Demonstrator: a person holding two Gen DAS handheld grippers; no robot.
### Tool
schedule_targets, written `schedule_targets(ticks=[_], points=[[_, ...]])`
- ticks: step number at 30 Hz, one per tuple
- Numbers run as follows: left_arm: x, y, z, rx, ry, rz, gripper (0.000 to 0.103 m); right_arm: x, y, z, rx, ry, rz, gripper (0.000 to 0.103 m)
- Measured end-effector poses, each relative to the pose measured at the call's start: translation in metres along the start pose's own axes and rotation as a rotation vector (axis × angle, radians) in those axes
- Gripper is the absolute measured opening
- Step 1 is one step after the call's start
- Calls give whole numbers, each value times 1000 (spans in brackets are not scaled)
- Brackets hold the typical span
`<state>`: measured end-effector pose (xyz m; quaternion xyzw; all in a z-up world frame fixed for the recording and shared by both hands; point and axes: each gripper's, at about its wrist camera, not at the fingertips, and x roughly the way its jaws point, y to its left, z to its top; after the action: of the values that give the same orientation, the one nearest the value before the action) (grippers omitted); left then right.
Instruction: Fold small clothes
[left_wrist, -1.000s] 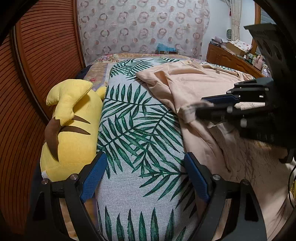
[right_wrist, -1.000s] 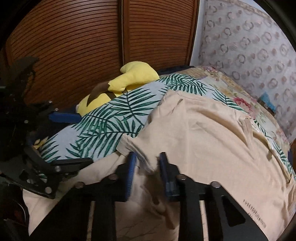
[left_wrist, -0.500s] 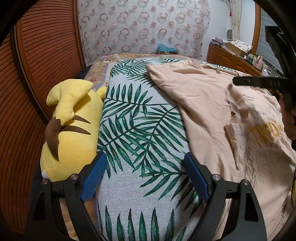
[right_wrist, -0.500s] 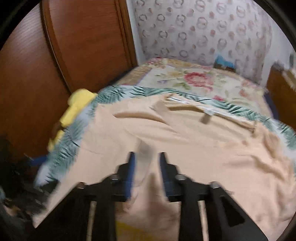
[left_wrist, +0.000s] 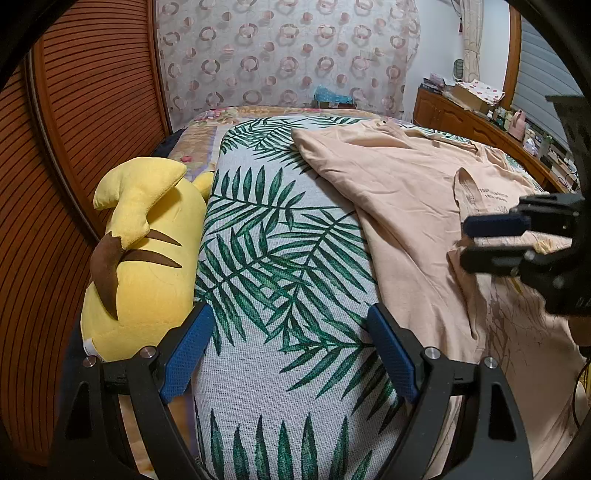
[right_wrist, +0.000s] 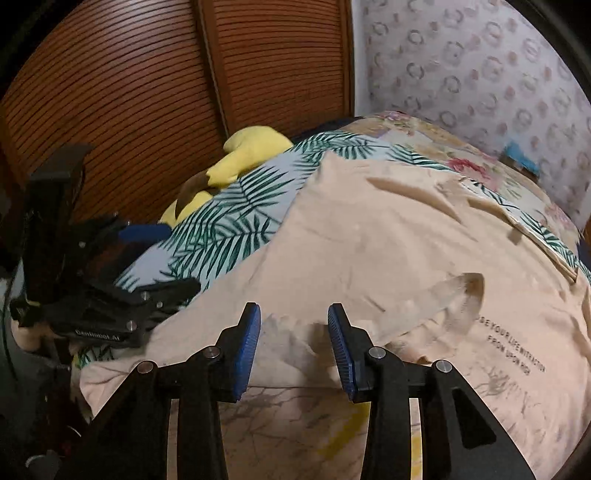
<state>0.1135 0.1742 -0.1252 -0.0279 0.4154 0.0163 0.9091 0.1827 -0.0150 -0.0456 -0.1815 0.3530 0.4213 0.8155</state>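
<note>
Right tongs (right_wrist: 293, 336) opening over shirt (right_wrist: 369, 251) w/ nothing gripped.

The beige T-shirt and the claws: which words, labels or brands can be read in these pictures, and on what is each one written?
"...E YOUR LIFE WITH ACTION" / "FROM UPON HIGH", roughly: small black print on the beige T-shirt; first letters hidden under a fold, second line uncertain.
"Genrobot AI", approximately: white lettering on the left claw, blurred.
Yellow graphic on the T-shirt front: mostly covered, unreadable.
White tag on the yellow plush toy: too small to read.
</note>
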Motion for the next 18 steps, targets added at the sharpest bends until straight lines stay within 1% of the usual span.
schedule_targets(ticks=[1,3,6,7,12,14,18], points=[[0,0,0,0,0,0,86,3,1,-3,-2,7,4,38],[0,0,0,0,0,0,86,4,-1,-5,-16,21,20,10],[0,0,0,0,0,0,86,-9,-3,-17,-24,3,9,6],[0,0,0,0,0,0,86,-16,-3,-18,-12,0,7,6],[0,0,0,0,0,1,86,-43,-14,-45,51,-28,33,5],[0,0,0,-1,0,0,86,-47,-15,-47,48,-36,24,5],[0,1,0,-1,0,0,86,-52,-5,-39,19,-71,9,5]])
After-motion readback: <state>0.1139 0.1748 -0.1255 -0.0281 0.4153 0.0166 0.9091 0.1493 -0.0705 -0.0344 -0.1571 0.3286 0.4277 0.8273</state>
